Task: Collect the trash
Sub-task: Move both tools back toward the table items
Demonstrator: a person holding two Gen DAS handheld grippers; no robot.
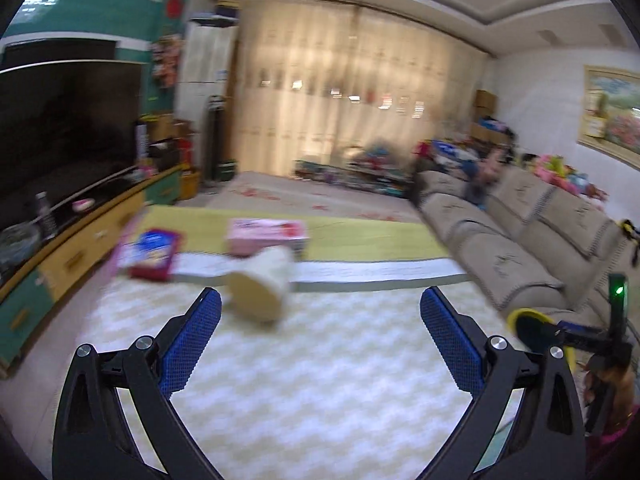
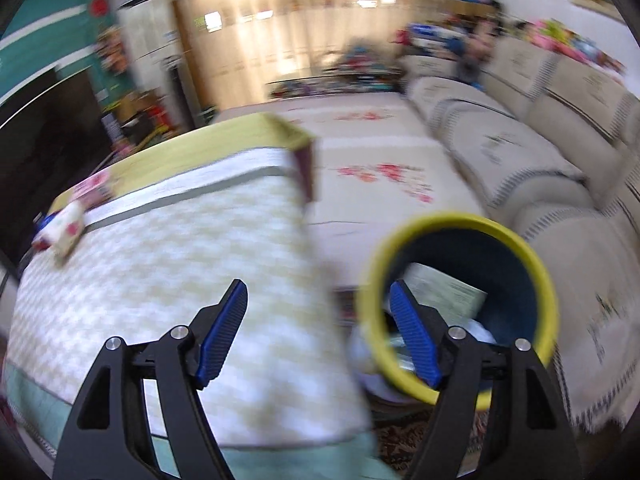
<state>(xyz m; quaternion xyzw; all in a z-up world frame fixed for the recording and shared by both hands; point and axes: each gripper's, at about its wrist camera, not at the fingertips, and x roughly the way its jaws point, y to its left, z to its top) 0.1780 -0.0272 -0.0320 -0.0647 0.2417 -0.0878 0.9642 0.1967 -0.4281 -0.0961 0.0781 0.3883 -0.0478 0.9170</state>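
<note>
A paper cup (image 1: 260,288) lies on its side on the checked tablecloth (image 1: 320,368), just beyond my left gripper (image 1: 320,294) and nearer its left finger. The left gripper is open wide with nothing between its pads. A yellow-rimmed blue bin (image 2: 460,224) with paper inside sits low between the table and the sofa. My right gripper (image 2: 318,284) is open; its right finger (image 2: 412,328) overlaps the bin's mouth, and the pads press on nothing. In the left wrist view the bin (image 1: 520,320) shows at the right, beside the right gripper's body.
A pink box (image 1: 268,236) and a blue-and-red packet (image 1: 154,254) lie at the table's far side. A beige sofa (image 1: 520,248) runs along the right. A TV cabinet (image 1: 80,248) stands at the left. The table's right edge (image 2: 320,280) drops to a patterned floor.
</note>
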